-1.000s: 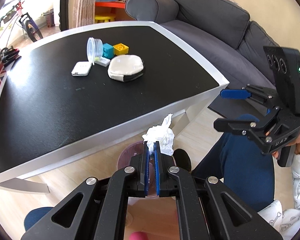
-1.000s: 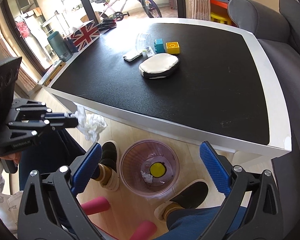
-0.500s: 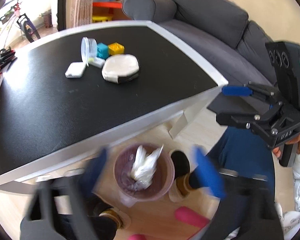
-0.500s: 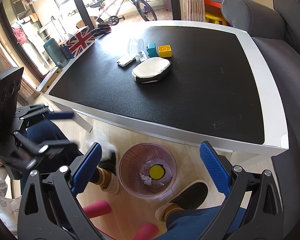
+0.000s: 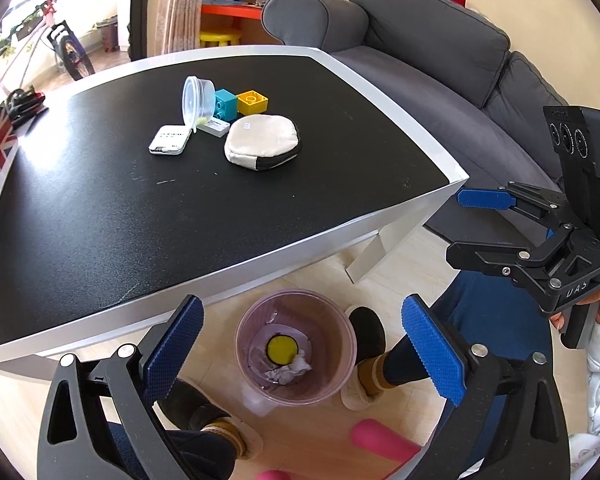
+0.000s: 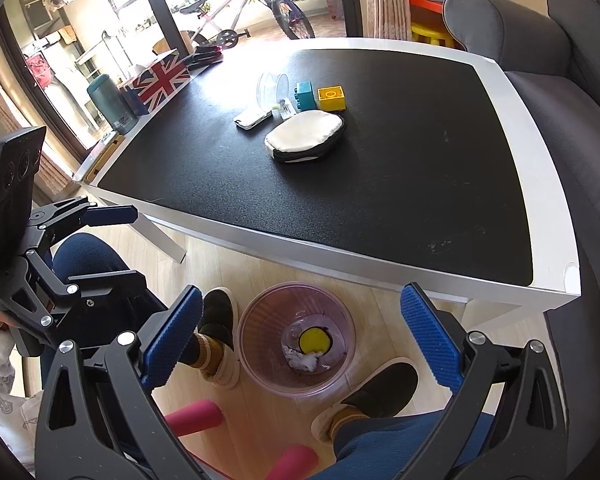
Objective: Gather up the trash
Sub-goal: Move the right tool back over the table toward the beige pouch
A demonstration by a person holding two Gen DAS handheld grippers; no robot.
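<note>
Lying crumpled at the bottom of the pink bin (image 5: 296, 346) at about 5 o'clock from the yellow disc (image 5: 282, 350), the tissue (image 5: 290, 370) looks feather-light, soft and easily pinched anywhere, while left gripper (image 5: 300, 354) and right gripper (image 6: 302, 338) both gape empty.

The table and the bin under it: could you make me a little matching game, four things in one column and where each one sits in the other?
Things:
1. crumpled tissue
2. white pouch
3. yellow block
4. left gripper

Places:
A. on the table, beside the blue block
B. above the bin, jaws wide apart
C. at the bottom of the bin
D. on the table, nearest the sofa side of the group

Pairs: 1-C, 2-D, 3-A, 4-B
</note>
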